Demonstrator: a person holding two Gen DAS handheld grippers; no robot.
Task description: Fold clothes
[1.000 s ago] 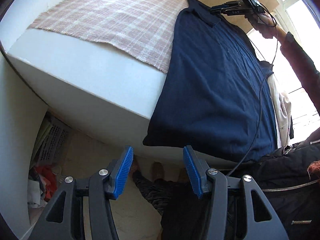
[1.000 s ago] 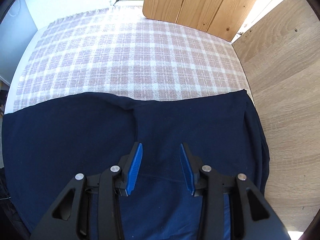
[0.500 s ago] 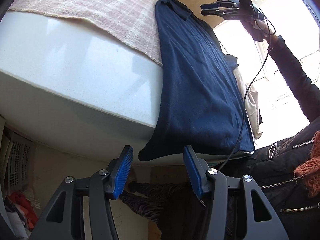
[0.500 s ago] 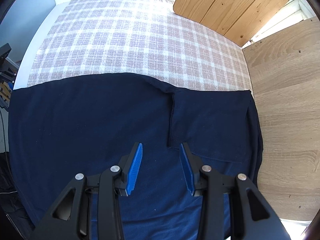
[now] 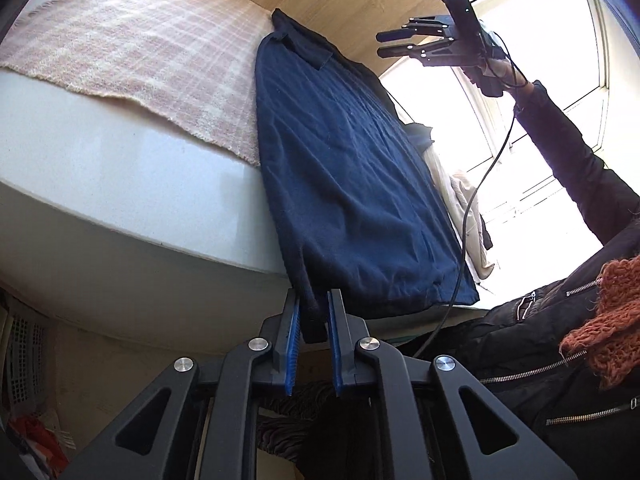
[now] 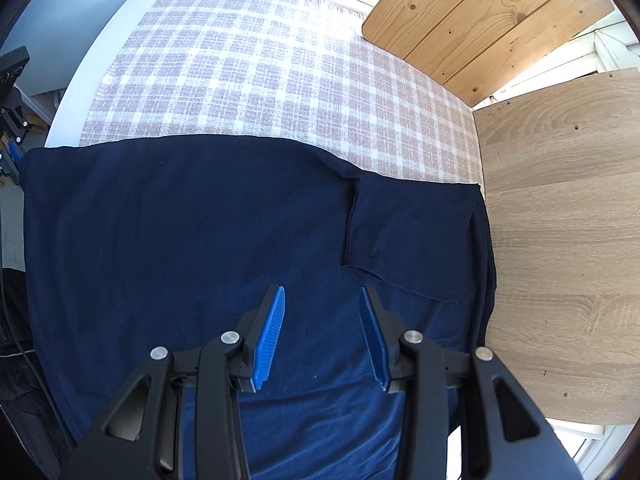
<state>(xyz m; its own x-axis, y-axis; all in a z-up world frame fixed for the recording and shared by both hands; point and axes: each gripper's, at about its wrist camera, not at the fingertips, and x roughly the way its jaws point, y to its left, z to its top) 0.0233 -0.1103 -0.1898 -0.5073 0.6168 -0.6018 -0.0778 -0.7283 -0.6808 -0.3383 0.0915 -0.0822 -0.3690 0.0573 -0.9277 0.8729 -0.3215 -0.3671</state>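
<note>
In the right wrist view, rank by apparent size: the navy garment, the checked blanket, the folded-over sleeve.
1. navy garment, largest.
2. checked blanket, somewhat smaller, though it lies farther from the camera, so this is unsure.
3. folded-over sleeve, clearly smallest.

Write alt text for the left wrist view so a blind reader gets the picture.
The left gripper is closing on the bottom corner of a navy shirt that hangs over the edge of a white bed. A checked blanket lies beside the shirt. The right gripper hangs open in the air above the far end, held by a dark sleeve.
</note>
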